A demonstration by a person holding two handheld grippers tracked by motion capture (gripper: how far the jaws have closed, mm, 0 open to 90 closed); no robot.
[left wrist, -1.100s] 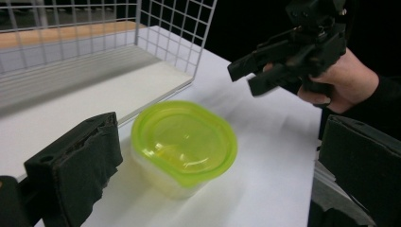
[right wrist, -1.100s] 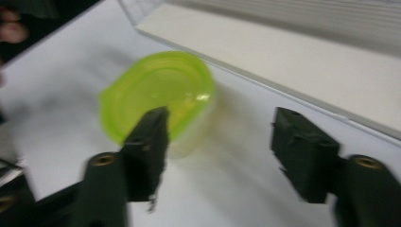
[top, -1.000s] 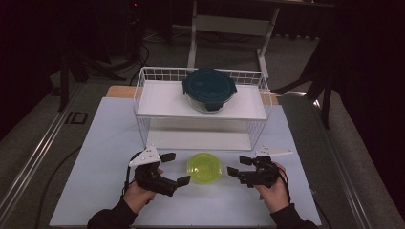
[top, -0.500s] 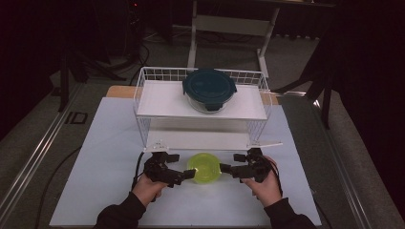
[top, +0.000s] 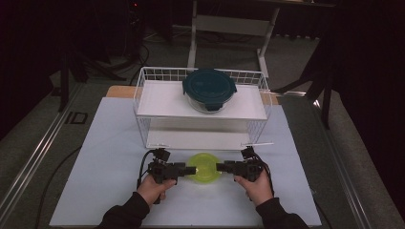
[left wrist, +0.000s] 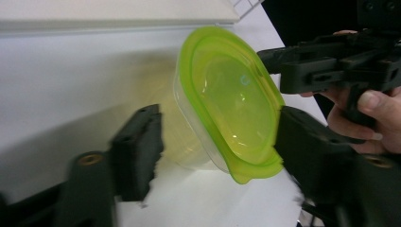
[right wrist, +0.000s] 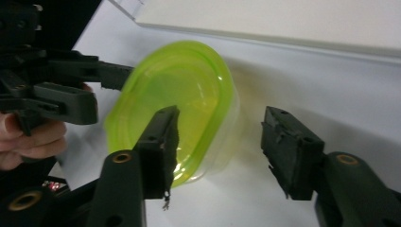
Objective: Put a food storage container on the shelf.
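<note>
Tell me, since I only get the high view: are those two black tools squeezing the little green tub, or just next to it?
Observer: The left gripper view shows the left gripper open, with one jaw on each side of the tub.
Operator: And the other tool?
Observer: The right gripper view shows the right gripper open too. One jaw is in front of the lid, and the other stands clear of the tub's side.
Operator: Is the whole tub green?
Observer: No. Only the lid is green. The body under it is clear plastic, and the white table shows through it.
</note>
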